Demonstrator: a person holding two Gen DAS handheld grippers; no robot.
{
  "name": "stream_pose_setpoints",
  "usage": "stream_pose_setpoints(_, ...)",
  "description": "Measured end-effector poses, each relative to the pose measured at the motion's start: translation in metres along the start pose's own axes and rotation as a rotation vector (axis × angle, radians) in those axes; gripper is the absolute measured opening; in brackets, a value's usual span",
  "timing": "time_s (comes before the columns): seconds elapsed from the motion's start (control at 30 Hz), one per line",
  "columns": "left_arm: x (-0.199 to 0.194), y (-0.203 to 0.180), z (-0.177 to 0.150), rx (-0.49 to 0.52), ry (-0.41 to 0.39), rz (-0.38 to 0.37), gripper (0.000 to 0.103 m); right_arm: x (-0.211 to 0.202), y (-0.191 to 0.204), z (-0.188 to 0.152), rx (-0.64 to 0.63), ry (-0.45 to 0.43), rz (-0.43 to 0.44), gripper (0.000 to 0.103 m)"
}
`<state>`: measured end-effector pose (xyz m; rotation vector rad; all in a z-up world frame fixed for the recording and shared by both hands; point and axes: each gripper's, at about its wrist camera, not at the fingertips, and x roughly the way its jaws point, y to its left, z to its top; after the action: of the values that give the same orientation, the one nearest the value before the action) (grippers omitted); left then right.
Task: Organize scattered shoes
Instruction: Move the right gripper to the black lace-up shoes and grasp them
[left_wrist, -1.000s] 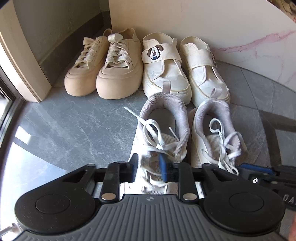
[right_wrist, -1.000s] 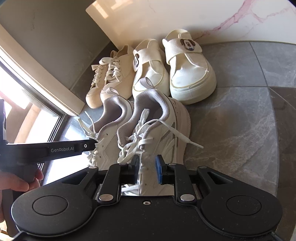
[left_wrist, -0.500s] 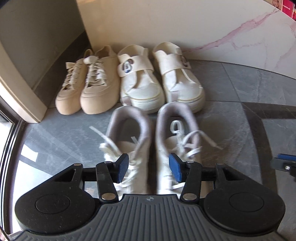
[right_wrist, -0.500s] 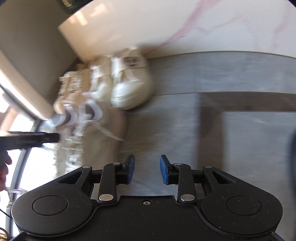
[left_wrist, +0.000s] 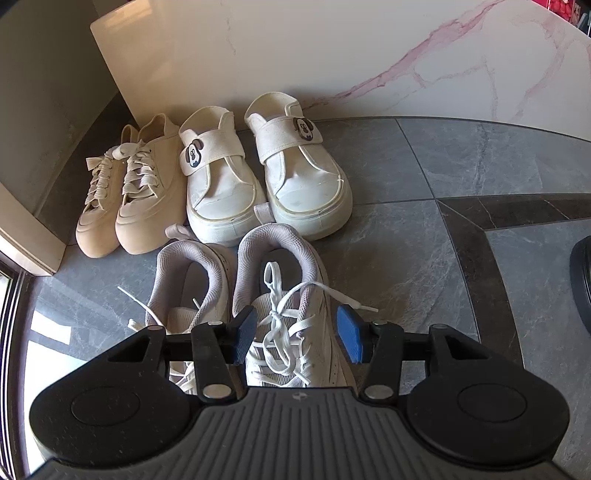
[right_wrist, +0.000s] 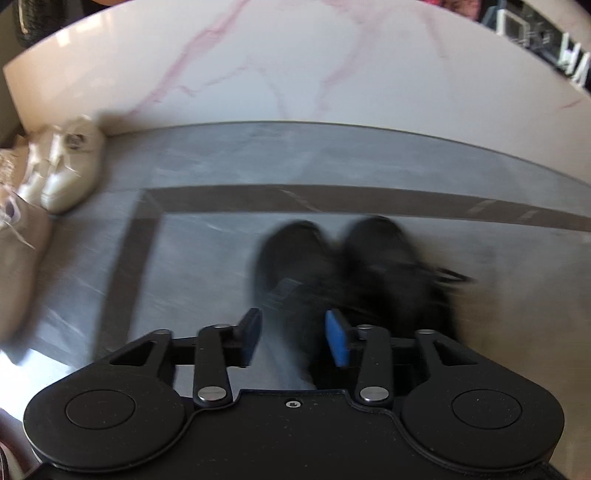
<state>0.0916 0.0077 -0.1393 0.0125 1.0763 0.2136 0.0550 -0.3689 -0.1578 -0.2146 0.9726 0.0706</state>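
In the left wrist view, a pair of white sneakers with grey collars stands on the floor, heels toward the wall. Behind them are white strap shoes with dog badges and a beige lace-up pair. My left gripper hangs open above the right sneaker's laces, its blue pads clear of it. The right wrist view is blurred. There a black pair of shoes lies just beyond my right gripper. Its jaws are opening with nothing gripped between them.
A pink-veined marble panel backs the shoe row, and a beige wall corner and a window frame close the left. Grey tiled floor stretches to the right. A dark rounded object shows at the right edge.
Both grippers were shut on the white sneakers' laces and have let go. The left one drifted right over the pair. The right one swung fast to the right, over the black shoes.
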Motion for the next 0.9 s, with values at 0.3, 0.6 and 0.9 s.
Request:
stream_pose_setpoints(0.3, -0.002, 0.004, -0.001, 0.021, 0.016, 0.028, 0.046, 0.05, -0.035, -0.012, -0.094, 0.101, -0.038, 0.046)
stream_pose_setpoints(0.6, 0.006, 0.025, -0.006, -0.003, 0.043, 0.06, 0.046, 0.067, -0.042, -0.005, -0.014, 0.197, 0.037, 0.007)
stream_pose_setpoints(0.9, 0.017, 0.042, -0.011, -0.068, 0.077, 0.052, 0.046, 0.057, -0.01, -0.004, 0.068, 0.252, 0.118, 0.007)
